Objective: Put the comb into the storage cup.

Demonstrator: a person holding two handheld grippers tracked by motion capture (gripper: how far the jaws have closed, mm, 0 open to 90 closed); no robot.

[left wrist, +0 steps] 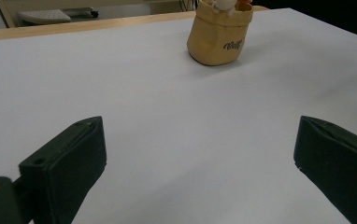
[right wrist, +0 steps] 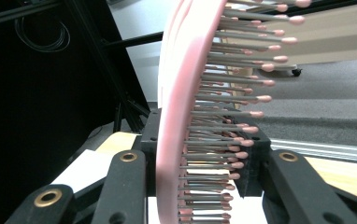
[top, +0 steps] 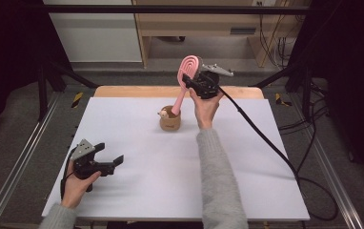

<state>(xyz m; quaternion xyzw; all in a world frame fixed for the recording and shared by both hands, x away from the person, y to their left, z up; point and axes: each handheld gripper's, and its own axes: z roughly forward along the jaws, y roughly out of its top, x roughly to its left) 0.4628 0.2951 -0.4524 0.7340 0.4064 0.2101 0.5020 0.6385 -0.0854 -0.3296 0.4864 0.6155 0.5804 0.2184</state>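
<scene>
A pink hairbrush (top: 186, 78) stands tilted, its handle end down inside a small tan fabric pot (top: 170, 119) near the middle back of the white table. My right gripper (top: 189, 81) is raised above the pot and shut on the brush's head. In the right gripper view the pink brush (right wrist: 181, 107) fills the centre, bristles pointing right, clamped between the black jaws. My left gripper (top: 116, 162) rests low at the front left, open and holding nothing. In the left gripper view the tan pot (left wrist: 219, 32) stands far ahead beyond the wide-apart fingers (left wrist: 64, 168).
A white sheet (top: 146, 162) covers the table, with a wooden edge (top: 137, 91) at the back. A small figure (top: 163, 113) sits at the pot's rim. A black cable (top: 266, 138) trails from my right gripper across the right side. Metal rails (top: 18, 162) border the table.
</scene>
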